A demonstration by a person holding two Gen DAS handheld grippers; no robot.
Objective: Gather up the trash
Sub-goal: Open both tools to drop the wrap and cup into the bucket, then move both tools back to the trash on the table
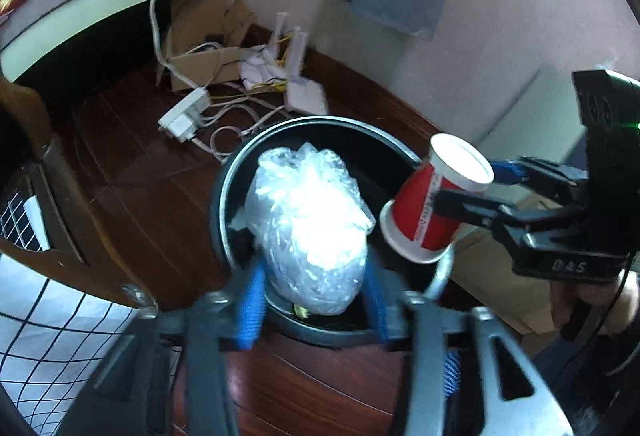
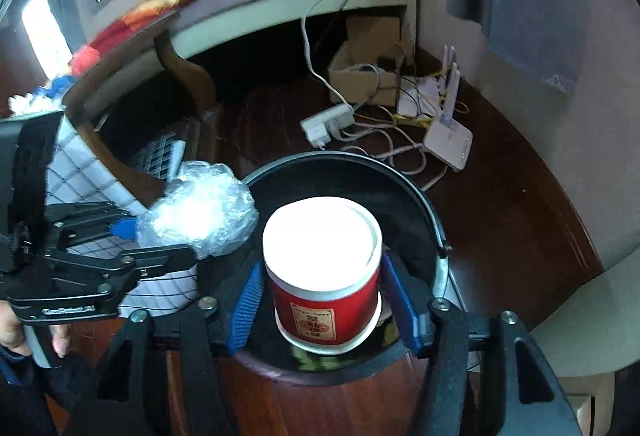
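**Bag and cup being held over the bin**

The left tongs (image 1: pixel 313 266) are being pointed steeply down, with a crumpled clear plastic bag (image 1: pixel 308 220) being framed between the two blue pads (image 1: pixel 250 300). The jaws are standing roughly midway apart. Both pads are being met by the bag's edges in a blurred view, so whether the bag is being squeezed or only flanked cannot be told.

The right tongs (image 2: pixel 323 264) are being carried just beside the left ones, angled down the same way. Their jaws are being held wide, and a red paper cup (image 2: pixel 324 300) with a white rim is being bracketed between the pads, mouth towards the camera. A thin dark gap is being shown at the right-hand pad, so no squeeze is being seen.

Directly beneath both sets of fingertips, a round black bin (image 1: pixel 320 122) is being overhung, with both pieces of trash above its mouth. Beyond the tips, on the dark wooden floor (image 1: pixel 140 164), a white power strip (image 1: pixel 184 118), tangled cables and a cardboard box (image 1: pixel 200 64) are being seen.
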